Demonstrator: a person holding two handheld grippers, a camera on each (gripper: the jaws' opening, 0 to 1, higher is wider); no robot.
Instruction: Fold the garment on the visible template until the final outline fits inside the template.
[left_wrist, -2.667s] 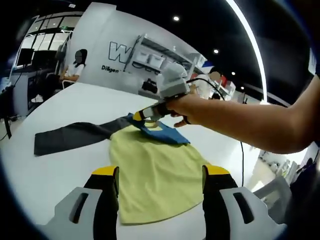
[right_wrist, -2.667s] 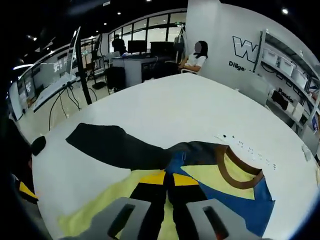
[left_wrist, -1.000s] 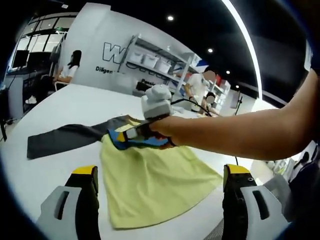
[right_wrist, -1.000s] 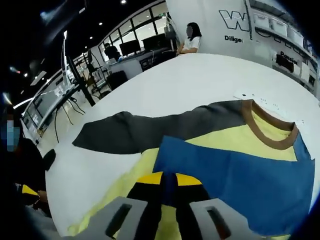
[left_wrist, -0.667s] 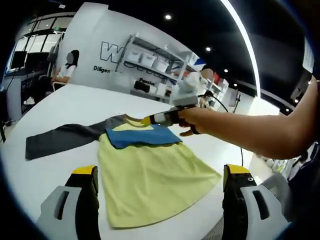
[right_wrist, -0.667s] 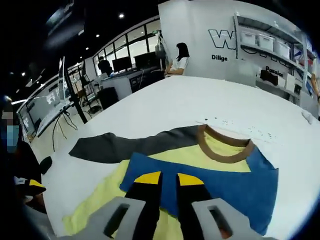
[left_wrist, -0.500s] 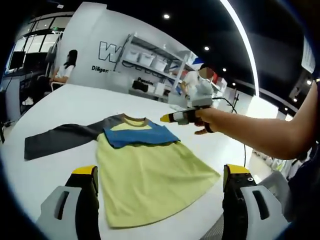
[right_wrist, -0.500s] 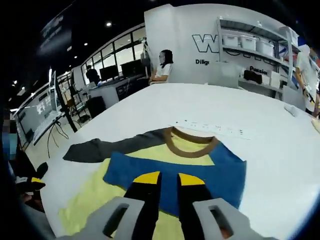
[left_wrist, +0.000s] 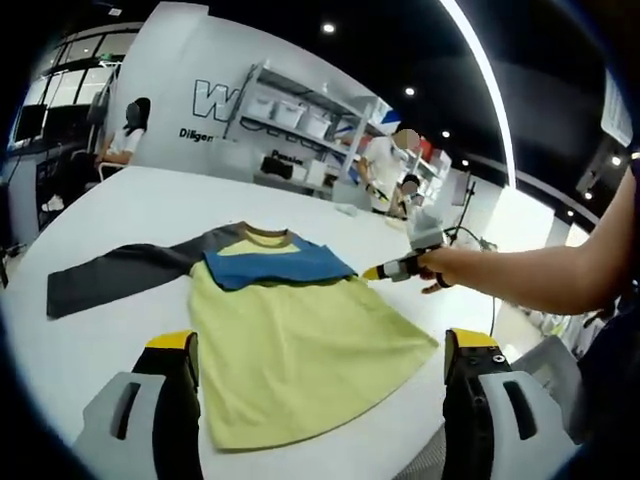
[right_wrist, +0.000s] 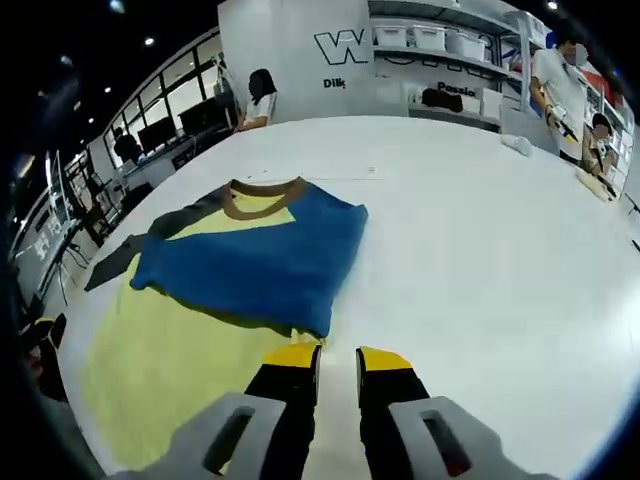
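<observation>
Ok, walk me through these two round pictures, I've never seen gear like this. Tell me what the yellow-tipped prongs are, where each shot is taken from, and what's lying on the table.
No robot here: a person holds a claw in each hand, and each claw carries its own camera. The left gripper view looks out between the left claw, whose prongs stand wide apart. The right gripper view looks along the right claw, prongs nearly together, gripping nothing. That right claw also shows in the left gripper view, held by the person's hand. On the white table lies a yellow shirt, one blue sleeve folded across its chest, the dark grey sleeve spread out flat.
</observation>
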